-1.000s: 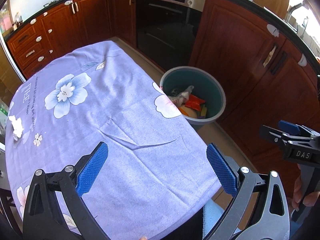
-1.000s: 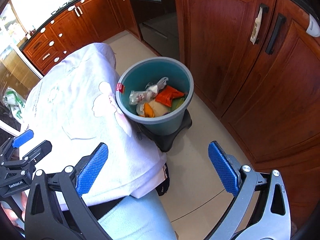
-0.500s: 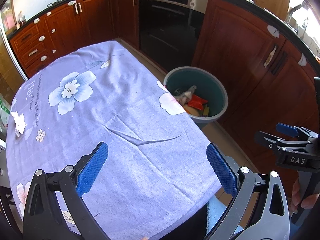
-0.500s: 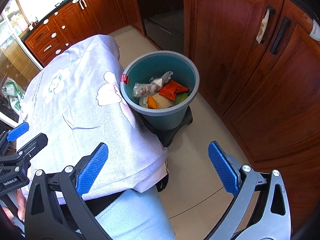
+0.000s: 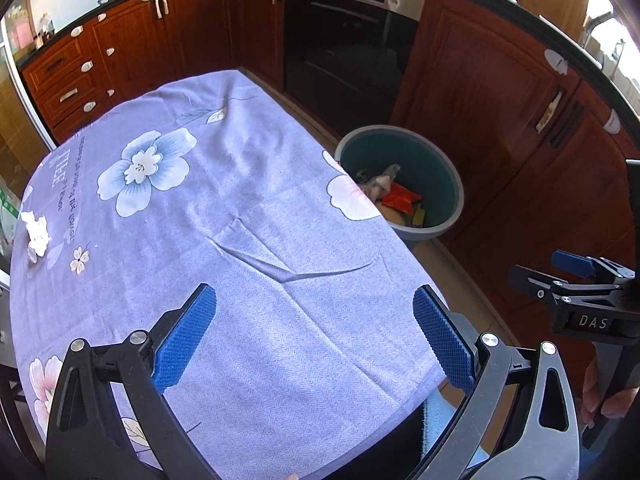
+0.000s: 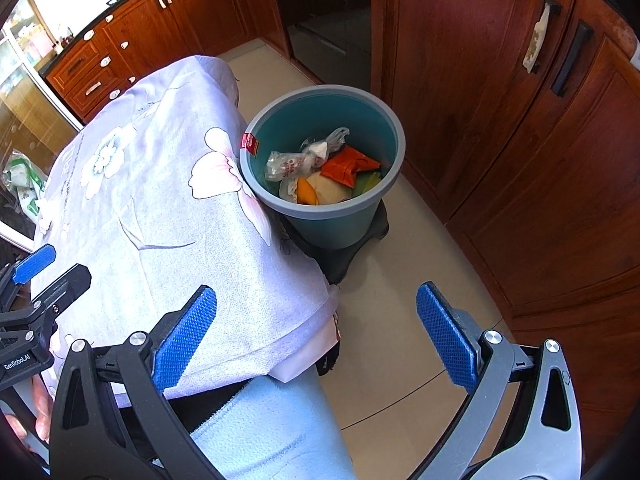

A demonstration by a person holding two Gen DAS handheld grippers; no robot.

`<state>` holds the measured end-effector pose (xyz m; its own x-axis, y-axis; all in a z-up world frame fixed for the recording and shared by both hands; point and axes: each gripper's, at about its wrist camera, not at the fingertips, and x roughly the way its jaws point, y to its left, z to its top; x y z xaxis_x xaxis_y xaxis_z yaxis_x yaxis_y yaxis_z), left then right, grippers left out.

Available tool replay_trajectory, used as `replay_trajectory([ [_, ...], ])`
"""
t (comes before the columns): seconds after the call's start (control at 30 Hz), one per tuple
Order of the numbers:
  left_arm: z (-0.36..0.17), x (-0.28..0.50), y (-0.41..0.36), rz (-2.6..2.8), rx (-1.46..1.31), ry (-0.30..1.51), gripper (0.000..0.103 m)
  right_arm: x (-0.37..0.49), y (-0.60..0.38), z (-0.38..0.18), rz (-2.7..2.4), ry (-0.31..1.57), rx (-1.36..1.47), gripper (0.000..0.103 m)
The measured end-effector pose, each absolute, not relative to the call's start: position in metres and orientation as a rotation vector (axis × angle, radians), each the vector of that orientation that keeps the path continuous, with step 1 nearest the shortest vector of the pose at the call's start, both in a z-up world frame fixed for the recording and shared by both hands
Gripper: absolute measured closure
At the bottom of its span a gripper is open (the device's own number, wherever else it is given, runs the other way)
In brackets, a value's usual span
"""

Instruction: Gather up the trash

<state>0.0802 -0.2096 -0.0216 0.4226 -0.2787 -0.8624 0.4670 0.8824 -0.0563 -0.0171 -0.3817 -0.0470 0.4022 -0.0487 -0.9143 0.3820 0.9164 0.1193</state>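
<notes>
Our left tool (image 5: 312, 336) has drawn back, wide and empty; the crumpled white tissue (image 5: 37, 233) waits far ahead-left, the teal plastic bin (image 6: 320, 168) beyond our equally wide right tool (image 6: 316, 336).

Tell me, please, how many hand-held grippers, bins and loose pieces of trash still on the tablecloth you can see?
Hand-held grippers: 2, left hand-held gripper and right hand-held gripper, both open and empty
Bins: 1, teal bin
Trash on the tablecloth: 1, crumpled white paper
Total: 4
</notes>
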Motion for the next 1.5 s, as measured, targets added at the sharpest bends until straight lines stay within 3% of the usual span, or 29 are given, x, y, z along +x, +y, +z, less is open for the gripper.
replay_trajectory([
  [1.5, -0.033, 0.086, -0.203, -0.498, 0.185, 1.069, 0.004, -0.001, -0.388, -0.052, -0.294, 1.176, 0.33, 0.007],
])
